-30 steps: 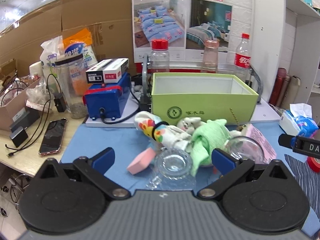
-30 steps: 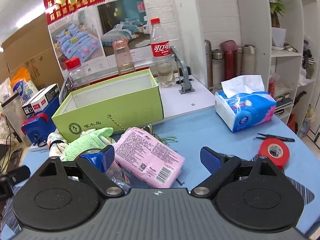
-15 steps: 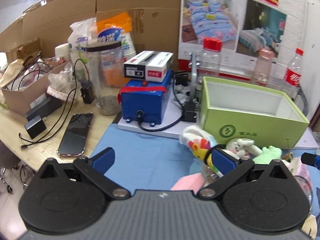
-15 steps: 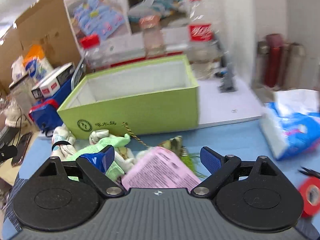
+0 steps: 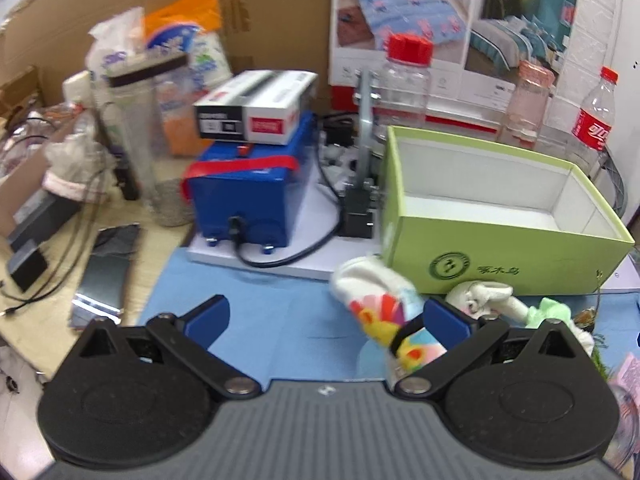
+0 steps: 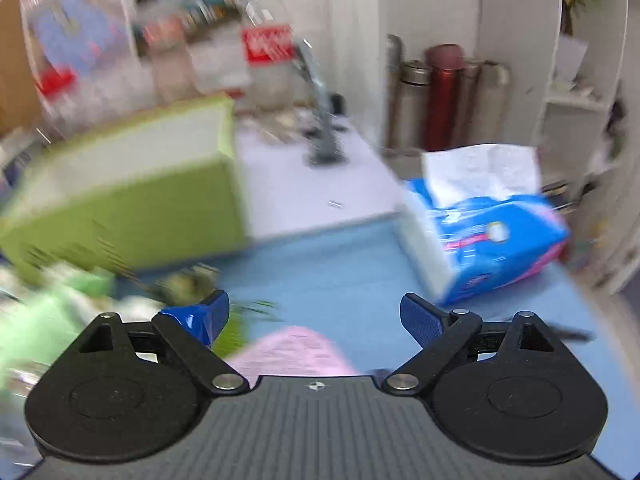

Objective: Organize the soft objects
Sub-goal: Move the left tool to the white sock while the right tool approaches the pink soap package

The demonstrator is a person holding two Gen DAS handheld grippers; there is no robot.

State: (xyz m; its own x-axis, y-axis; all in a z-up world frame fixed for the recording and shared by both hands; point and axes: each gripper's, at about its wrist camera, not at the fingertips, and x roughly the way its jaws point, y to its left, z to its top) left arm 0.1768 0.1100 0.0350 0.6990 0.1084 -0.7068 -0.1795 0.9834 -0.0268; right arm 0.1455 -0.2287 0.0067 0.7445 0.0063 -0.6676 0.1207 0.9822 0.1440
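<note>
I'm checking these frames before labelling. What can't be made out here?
- Right wrist view: motion blur smears the green box and the soft pile.
- Left wrist view: the right finger hides part of the patterned sock.
- Left wrist view: the pink pack is cut by the edge.

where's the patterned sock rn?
Left wrist view, lower right: the patterned sock lies on the blue mat, touching the green box front-left corner, beside the left gripper's right finger.
</note>
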